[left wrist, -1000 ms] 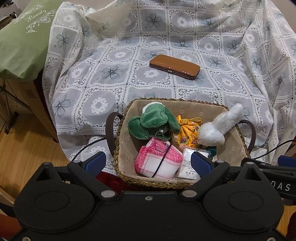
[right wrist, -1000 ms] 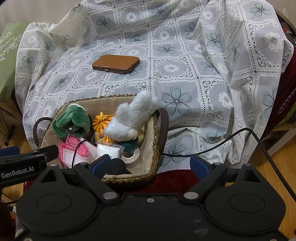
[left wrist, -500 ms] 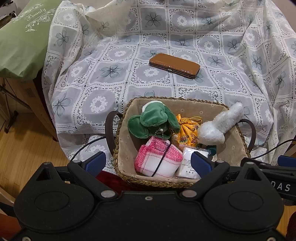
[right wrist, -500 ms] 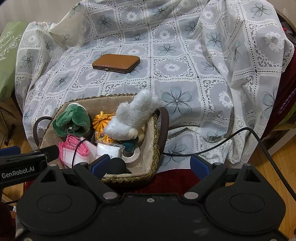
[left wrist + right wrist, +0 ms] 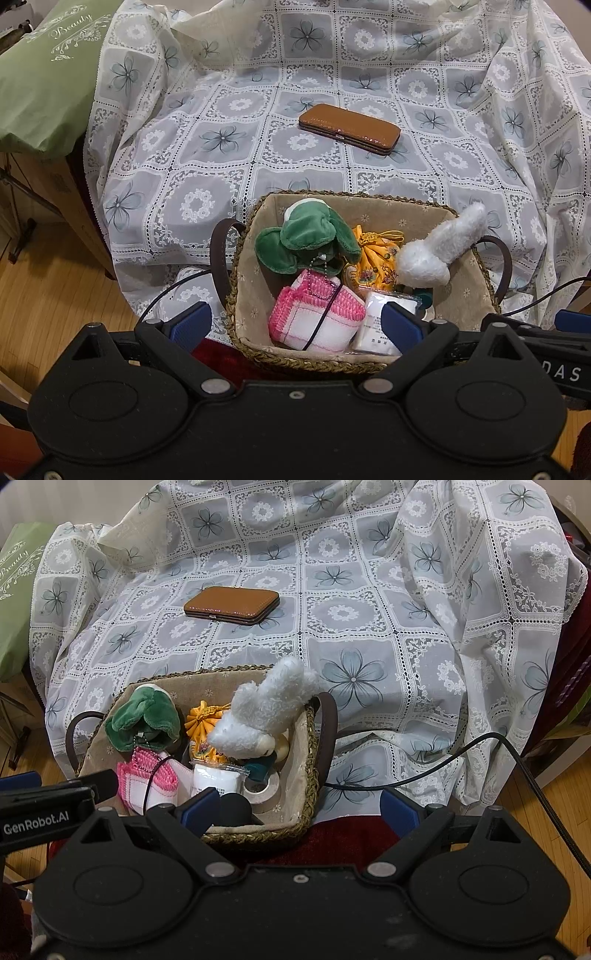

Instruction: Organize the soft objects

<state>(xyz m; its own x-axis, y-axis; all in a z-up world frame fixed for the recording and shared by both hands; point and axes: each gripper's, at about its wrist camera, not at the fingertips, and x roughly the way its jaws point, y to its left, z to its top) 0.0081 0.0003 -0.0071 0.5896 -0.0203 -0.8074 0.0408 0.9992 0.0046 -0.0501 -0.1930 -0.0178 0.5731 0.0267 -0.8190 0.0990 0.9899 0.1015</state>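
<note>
Left wrist view: a woven basket full of soft things sits at the near edge of a lace-covered surface.
Inside it lie a green plush, a white plush leaning on the right rim, an orange pouch and a pink-edged cloth. A brown case rests farther back on the lace cloth. The left gripper and right gripper both hold their jaws wide apart, gripping nothing.

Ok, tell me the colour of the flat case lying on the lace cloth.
Brown, a tan leather-like brown case, clearest in the left wrist view.
</note>
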